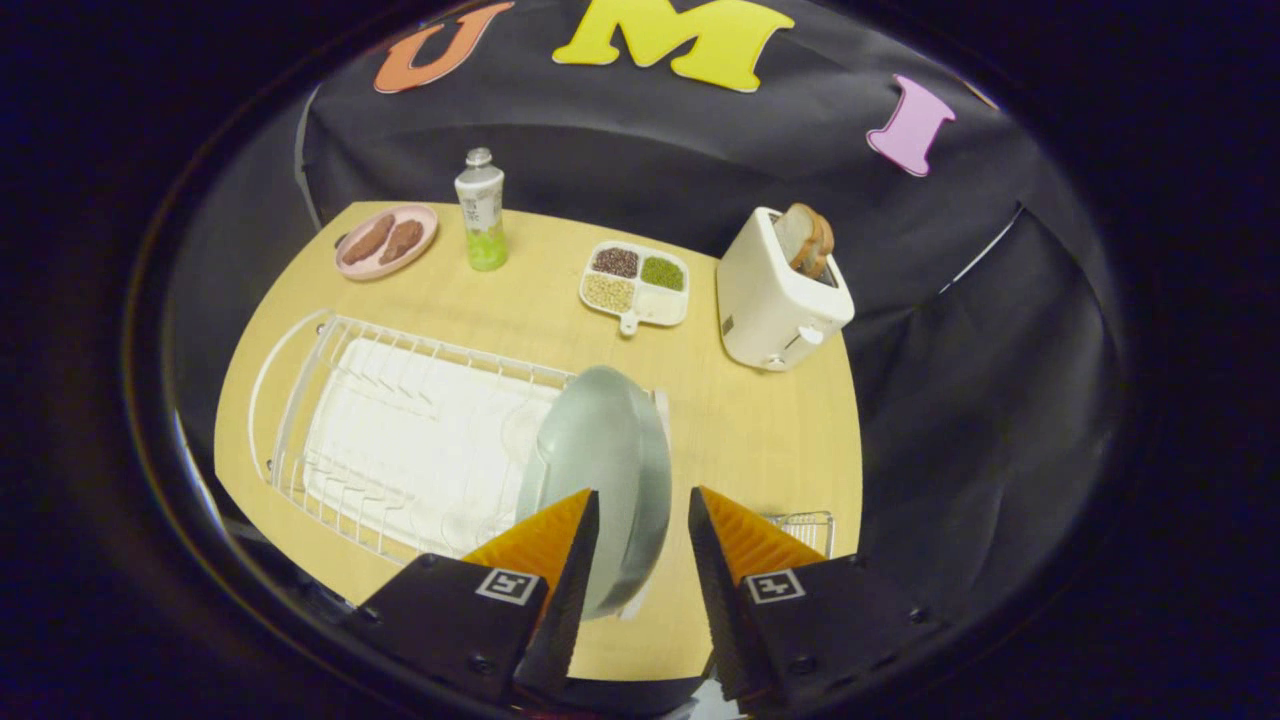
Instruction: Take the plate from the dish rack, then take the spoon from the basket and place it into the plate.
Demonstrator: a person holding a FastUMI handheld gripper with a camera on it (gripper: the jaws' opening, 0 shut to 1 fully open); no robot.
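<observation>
Gripper (643,520) above the near end of the table (740,430), its 2 fingers spread apart, nothing pinched between them. Plate (600,460) stands on edge at the right end of the dish rack (400,440), leaning slightly, its lower rim between the fingers and partly covered by the left one. Cannot tell whether that finger touches the rim; the right finger is clear of it. The rest of the rack, wire over a white tray, holds nothing else that can be made out.

Basket (805,528): a small wire corner shows just beyond the right finger, near the table's front edge. Contents hidden.

Far side of the table, left to right: 1 pink dish (385,243) with 2 brown pieces, 1 bottle (481,210) upright, 1 divided tray (636,285) with grains in 3 compartments, 1 toaster (775,295) with bread sticking up from its slot.
</observation>
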